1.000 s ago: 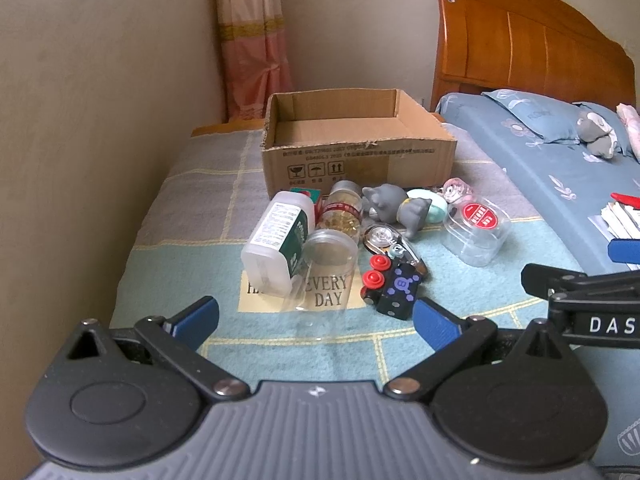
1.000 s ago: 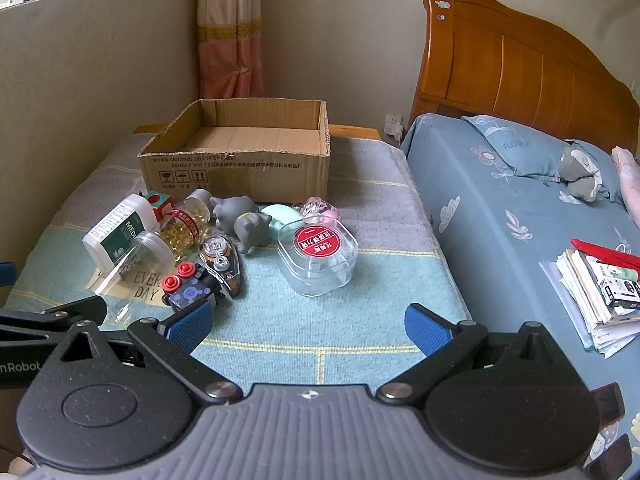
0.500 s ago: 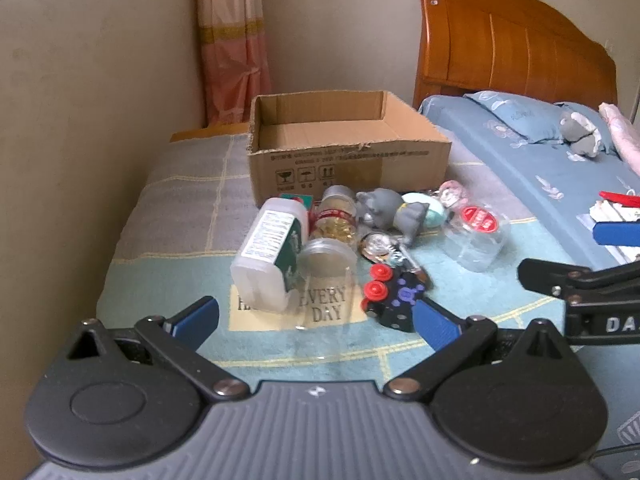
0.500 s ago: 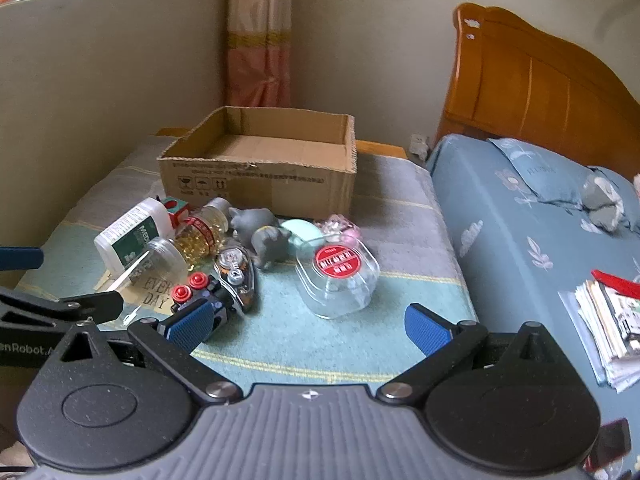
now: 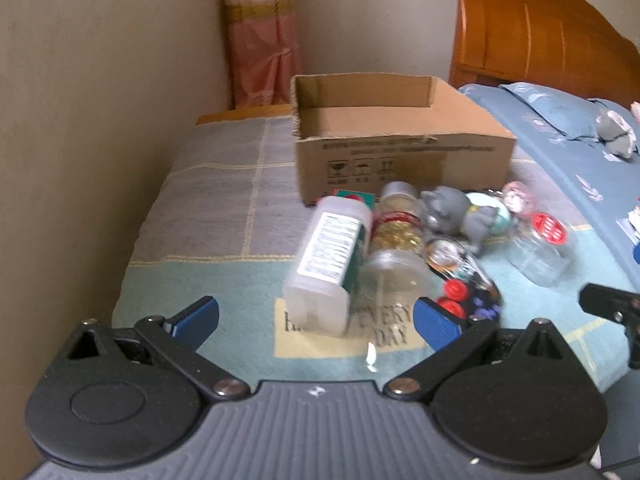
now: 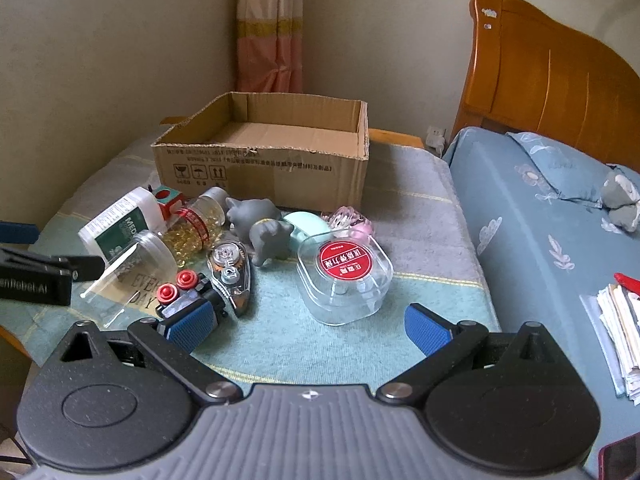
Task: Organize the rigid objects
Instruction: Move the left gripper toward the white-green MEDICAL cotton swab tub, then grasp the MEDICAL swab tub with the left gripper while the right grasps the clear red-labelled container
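Both hand-held grippers stand with jaws spread wide and nothing between them: the left hand-held gripper faces the white bottle, the right hand-held gripper faces the clear square case. The clutter lies on the blanket-covered table, at 6 o'clock from the empty cardboard box and just beside its front wall.

We judge all the pieces light and stiff. The white bottle, on its side, offers flat label faces for a grip across its width. The clear jar and the capsule bottle are round, smooth plastic, likely to slip or roll; we would take them across the body. The clear square case looks thin-walled and may flex, so we would hold it by its side walls. The grey figurine is irregular; its torso seems the best hold.

The left view is motion-blurred, so labels there are unreadable. The dark toy with red knobs is partly hidden behind a blue pad of the right tool. The mint and pink pieces behind the case are too occluded to identify.
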Available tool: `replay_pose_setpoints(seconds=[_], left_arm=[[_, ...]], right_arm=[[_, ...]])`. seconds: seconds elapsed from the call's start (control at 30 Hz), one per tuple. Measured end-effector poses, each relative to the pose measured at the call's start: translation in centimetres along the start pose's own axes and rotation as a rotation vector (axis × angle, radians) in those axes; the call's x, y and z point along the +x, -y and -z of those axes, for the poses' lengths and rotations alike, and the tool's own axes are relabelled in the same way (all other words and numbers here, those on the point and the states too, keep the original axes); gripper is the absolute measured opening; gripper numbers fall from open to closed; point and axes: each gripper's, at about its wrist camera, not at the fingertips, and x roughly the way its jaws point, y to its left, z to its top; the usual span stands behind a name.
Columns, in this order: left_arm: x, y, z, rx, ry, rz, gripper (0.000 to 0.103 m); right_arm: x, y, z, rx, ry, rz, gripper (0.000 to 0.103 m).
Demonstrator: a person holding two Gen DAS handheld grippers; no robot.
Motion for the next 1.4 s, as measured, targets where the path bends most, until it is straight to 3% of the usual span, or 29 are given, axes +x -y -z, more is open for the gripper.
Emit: replay_pose_setpoints(seconds=[0.47,0.6,0.7,1.13,1.4], left_arm=[[4.8,-3.3,-3.0,-0.06,-0.033,0.003,0.102],[5.2,-5.1,-3.2,-0.085,-0.029,-0.048,0.102],[5.6,-6.0,-3.2,-0.091,-0.033,-0.045,0.102],[7.2,-5.1,-1.9,0.053,-0.062,0.045,0.102],[9.1,-5.6,-1.2,0.066,-0.1,0.079,0.102]], right_arm=[[3.4,1.0,-1.7,0.05,-0.04,0.023,0.103],[4.1,1.4,-1.9,0.056,-0.053,0.036,0.103],[4.8,1.9,-1.8,0.065,-0.072,0.048,0.103],[8.6,3.8,1.5,0.044,-0.183,-0.007,0.103],[8.6,3.9,2.2,-0.014,-0.117,-0.052,0.103]])
